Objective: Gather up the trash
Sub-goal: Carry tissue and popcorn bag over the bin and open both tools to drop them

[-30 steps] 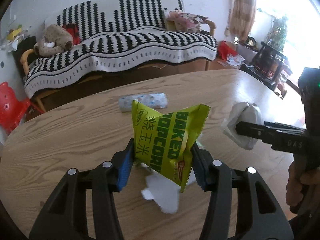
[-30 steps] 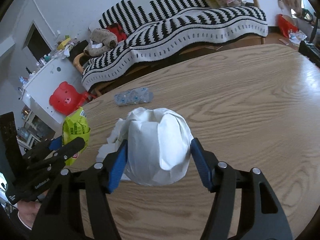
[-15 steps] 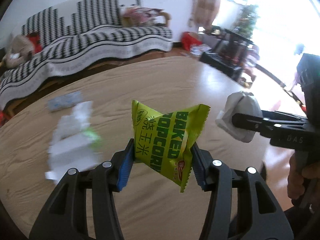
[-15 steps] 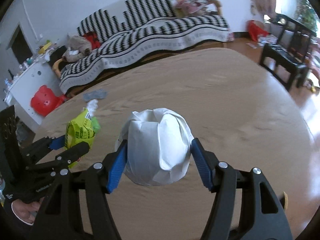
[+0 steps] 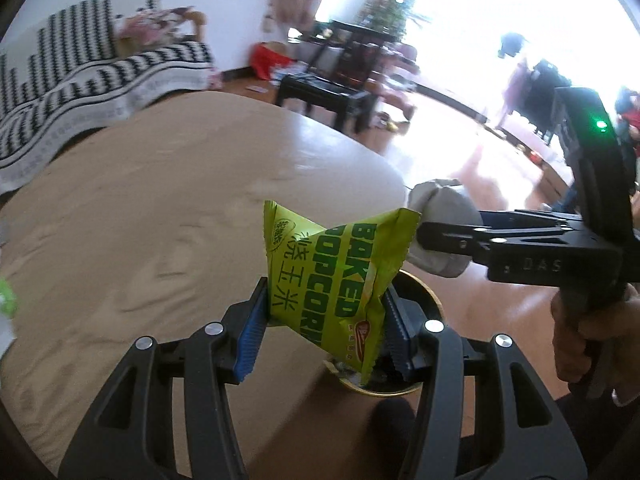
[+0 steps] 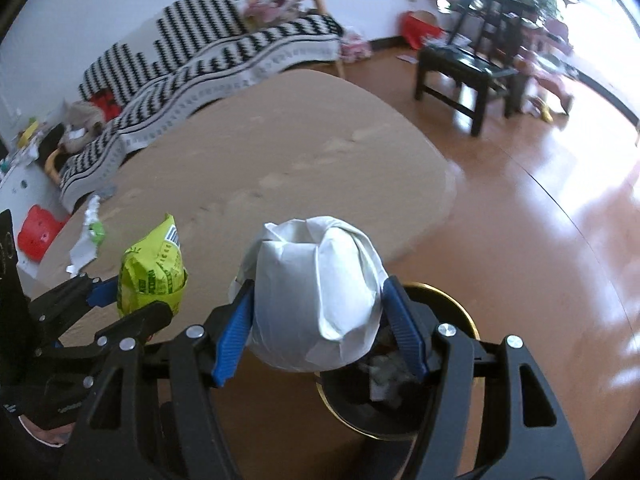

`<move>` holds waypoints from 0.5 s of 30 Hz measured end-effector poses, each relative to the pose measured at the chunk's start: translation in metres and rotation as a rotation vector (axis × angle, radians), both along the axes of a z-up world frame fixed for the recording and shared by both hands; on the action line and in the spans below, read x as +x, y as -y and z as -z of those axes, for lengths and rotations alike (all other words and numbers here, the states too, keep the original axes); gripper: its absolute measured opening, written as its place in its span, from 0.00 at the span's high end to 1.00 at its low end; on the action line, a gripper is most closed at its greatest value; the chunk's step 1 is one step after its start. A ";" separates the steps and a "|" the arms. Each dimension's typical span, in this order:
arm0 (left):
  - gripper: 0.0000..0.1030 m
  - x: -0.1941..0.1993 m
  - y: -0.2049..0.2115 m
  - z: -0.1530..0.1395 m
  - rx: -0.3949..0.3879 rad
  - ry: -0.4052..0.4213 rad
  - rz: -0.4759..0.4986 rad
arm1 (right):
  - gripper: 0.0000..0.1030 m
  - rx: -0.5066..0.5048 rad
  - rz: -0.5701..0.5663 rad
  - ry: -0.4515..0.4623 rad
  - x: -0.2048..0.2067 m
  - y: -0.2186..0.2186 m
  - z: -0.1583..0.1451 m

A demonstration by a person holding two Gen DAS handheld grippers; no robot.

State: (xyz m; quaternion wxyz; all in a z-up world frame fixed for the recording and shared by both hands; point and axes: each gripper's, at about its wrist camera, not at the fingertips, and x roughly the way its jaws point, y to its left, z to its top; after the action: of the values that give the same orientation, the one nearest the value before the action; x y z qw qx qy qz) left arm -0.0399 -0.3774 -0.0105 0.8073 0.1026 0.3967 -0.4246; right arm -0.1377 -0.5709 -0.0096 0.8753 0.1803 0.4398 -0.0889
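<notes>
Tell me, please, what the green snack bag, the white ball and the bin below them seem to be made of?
Snack bag: likely glossy printed plastic film; it creases sharply, with crimped, serrated end seals.
White ball: probably crumpled paper or tissue, matt, with soft overlapping folds.
Bin: dark, round, with a shiny gold-coloured rim that looks metallic; the body could be plastic or metal.

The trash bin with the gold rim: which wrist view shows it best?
The right wrist view: the trash bin shows its dark inside with scraps, below the wrapped white bundle. In the left wrist view the bin is mostly hidden behind the popcorn bag and gripper fingers; only arcs of rim show.
</notes>
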 end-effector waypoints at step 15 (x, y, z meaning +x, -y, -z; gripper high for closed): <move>0.50 -0.043 0.074 0.054 0.067 -0.102 0.190 | 0.38 0.037 0.101 -0.110 -0.057 0.052 0.040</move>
State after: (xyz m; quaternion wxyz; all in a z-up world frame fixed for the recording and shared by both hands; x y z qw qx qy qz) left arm -0.0829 -0.4514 -0.0645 0.7382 0.1453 0.4397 -0.4905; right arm -0.1947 -0.6231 -0.0498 0.8407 0.2132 0.4791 -0.1347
